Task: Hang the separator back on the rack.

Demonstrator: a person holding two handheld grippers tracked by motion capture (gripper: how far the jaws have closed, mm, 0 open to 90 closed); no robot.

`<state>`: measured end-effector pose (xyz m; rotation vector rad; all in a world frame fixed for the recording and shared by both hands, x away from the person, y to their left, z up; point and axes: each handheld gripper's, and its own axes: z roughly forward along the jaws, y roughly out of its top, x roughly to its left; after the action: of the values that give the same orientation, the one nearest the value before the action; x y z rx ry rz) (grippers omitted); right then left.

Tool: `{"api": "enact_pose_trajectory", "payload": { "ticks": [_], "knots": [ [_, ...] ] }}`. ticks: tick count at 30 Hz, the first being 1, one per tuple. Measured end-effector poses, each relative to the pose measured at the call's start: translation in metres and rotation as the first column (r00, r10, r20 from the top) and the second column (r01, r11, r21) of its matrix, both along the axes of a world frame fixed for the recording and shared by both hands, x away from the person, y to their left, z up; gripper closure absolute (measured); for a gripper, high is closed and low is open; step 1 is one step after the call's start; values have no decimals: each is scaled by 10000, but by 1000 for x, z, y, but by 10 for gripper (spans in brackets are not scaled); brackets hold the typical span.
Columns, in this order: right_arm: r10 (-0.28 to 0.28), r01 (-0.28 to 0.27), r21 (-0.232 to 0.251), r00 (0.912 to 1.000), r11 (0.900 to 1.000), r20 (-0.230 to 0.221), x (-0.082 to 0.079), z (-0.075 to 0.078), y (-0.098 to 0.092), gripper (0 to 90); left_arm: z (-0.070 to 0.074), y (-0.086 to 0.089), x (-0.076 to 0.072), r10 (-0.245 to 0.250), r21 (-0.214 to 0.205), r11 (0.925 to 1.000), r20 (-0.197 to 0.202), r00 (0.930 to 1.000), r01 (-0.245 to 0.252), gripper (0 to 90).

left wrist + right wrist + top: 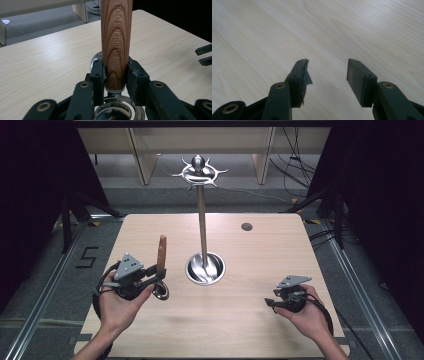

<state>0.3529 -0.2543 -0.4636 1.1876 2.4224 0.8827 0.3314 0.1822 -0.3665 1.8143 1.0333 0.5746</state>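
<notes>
A kitchen tool with a wooden handle (161,251) (117,42) stands upright over the table's left side, its shiny metal end (161,292) (117,112) at the bottom. My left gripper (159,275) (116,72) is shut on the lower part of the handle, one pad pressing on each side. A tall metal stand (202,220) with a ring of hooks (200,171) on top rises from a round base (205,268) at the table's centre, just right of the tool. My right gripper (270,302) (327,67) hovers low over the right front of the table, open and holding nothing.
The light wooden table (260,255) has a small round grommet (246,226) at the back right. Dark curtains flank both sides, and cables lie on the floor behind. The pad on one right finger (304,75) is torn. The right gripper's jaws (205,55) show at the far right of the left gripper view.
</notes>
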Motion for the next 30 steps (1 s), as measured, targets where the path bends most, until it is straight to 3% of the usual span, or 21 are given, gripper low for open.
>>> {"api": "enact_pose_trajectory", "payload": {
  "ticks": [30],
  "knots": [
    [43,-44,-73,9999,10000,-141,0,1,-1,517,22,-17,4,-204,-163,9996,742,9970,217,683]
  ]
}}
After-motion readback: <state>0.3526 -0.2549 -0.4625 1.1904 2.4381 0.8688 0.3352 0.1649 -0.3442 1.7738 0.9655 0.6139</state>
